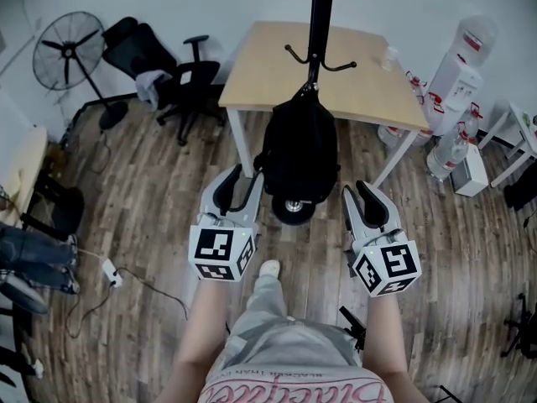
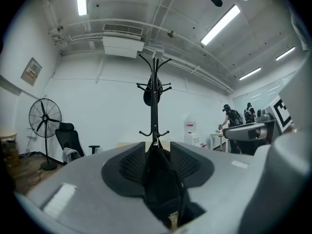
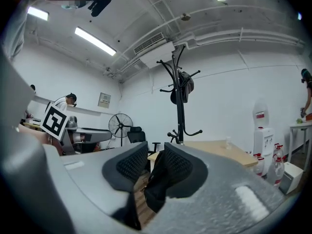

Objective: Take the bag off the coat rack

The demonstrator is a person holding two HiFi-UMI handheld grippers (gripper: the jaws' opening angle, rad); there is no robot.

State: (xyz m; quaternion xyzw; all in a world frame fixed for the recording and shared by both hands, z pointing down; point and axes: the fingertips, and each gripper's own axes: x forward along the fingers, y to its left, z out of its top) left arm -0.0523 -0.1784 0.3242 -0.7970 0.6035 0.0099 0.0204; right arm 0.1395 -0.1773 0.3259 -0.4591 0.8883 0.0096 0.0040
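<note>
A black bag [image 1: 299,154] hangs by its top loop from a low hook of the black coat rack [image 1: 317,23], whose wheeled base shows under the bag. My left gripper [image 1: 244,183] is just left of the bag's lower half. My right gripper [image 1: 356,196] is just right of it, a little apart from it. Both stand open with nothing pressed between the pads. In the left gripper view the bag [image 2: 161,179] and the rack's pole [image 2: 155,101] show through the gap of the left gripper [image 2: 157,162]. In the right gripper view the bag [image 3: 157,179] shows through the narrower gap of the right gripper [image 3: 156,162].
A light wooden table [image 1: 268,65] stands right behind the rack. A black office chair [image 1: 189,82] and a floor fan [image 1: 69,50] are at the back left, a water dispenser [image 1: 457,82] at the right. A cable lies on the wooden floor [image 1: 126,280]. People [image 2: 229,123] stand far off.
</note>
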